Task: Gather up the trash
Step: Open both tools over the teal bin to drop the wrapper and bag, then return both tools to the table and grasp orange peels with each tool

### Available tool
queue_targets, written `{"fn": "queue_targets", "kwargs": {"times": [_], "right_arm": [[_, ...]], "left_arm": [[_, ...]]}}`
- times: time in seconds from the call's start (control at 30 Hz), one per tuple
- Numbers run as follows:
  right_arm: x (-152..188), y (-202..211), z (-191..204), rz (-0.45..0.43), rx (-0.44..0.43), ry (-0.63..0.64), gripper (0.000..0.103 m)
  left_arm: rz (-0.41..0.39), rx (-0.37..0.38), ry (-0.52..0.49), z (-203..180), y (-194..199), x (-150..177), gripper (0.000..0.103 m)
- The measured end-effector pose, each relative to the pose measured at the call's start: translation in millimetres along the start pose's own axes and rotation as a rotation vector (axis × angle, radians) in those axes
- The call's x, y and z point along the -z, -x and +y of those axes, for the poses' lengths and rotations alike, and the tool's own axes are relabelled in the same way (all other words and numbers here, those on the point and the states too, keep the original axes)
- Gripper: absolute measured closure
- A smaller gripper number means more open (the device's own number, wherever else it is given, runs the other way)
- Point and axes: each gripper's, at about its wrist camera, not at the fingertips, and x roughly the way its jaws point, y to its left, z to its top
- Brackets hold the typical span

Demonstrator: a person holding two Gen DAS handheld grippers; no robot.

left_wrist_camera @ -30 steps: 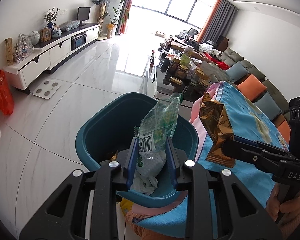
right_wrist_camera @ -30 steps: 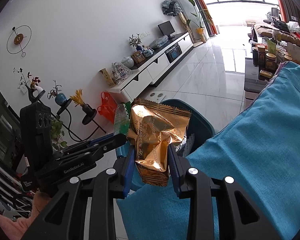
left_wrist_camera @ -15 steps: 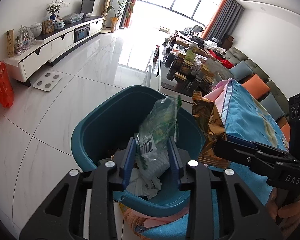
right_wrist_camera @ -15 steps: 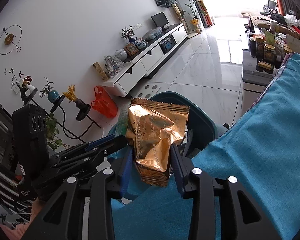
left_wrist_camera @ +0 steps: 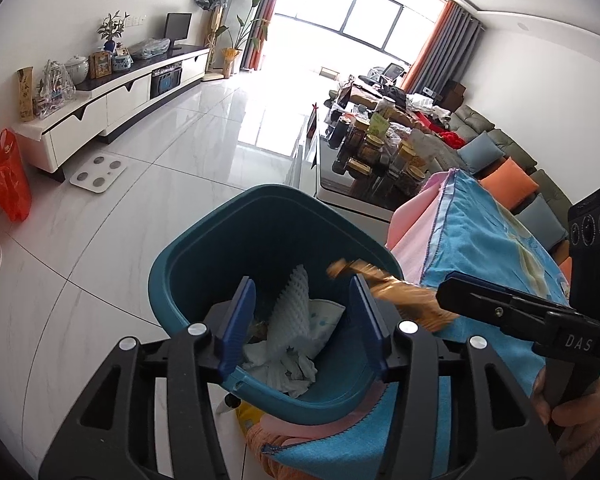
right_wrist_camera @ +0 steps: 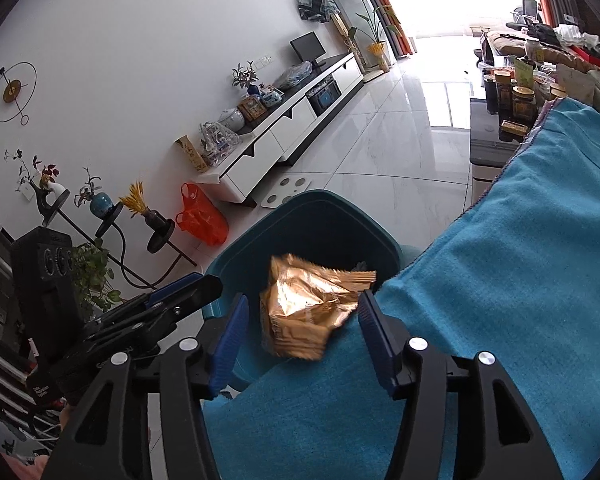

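Gold crinkled foil wrapper (right_wrist_camera: 306,312) hangs loose between the right tool's (right_wrist_camera: 300,336) wide-spread jaws, above the teal plastic bin's (left_wrist_camera: 220,248) near rim; left tool (left_wrist_camera: 302,320) gapes wide over it, empty.

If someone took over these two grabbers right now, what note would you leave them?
Left gripper: open, empty, over the bin.
Right gripper: open; the gold wrapper sits loose between its fingers at the bin's edge, by the blue cloth.
Done: white paper trash lies in the bin.
Left: check that the gold wrapper lands inside; I see no other trash on the cloth.
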Motion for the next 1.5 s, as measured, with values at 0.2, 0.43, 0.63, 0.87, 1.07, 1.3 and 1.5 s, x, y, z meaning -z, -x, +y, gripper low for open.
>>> {"fn": "queue_targets", "kwargs": {"times": [0.2, 0.43, 0.63, 0.87, 1.07, 1.3, 1.5], "right_arm": [[0.9, 6.7, -0.3, -0.016, -0.029, -0.004, 0.048], [19.2, 60.5, 1.9, -0.109, 0.016, 0.069, 0.048], [56.6, 142.1, -30.0, -0.217, 0.161, 0.045, 0.048], [111.3, 228.2, -92.8, -0.301, 0.398, -0.101, 0.048], [154.9, 283.6, -138.2, -0.354, 0.548, -0.236, 0.048], [190.2, 311.8, -179.4, -0.348, 0.627, -0.323, 0.048], [202.6, 313.9, -196.9, -0.318, 0.608, -0.367, 0.048]], "left_arm": [[-0.017, 0.008, -0.013, -4.2, 14.2, -0.1, 0.054], [-0.031, 0.128, -0.109, -36.7, 36.1, 10.4, 0.045], [0.013, 0.324, -0.276, -112.2, 37.8, 33.7, 0.043], [0.093, 0.53, -0.485, -220.7, 29.9, 71.6, 0.043], [0.167, 0.613, -0.602, -294.6, 11.3, 94.2, 0.043], [0.241, 0.664, -0.698, -361.4, -13.1, 112.6, 0.043], [0.291, 0.656, -0.763, -398.1, -32.7, 123.2, 0.043]]}}
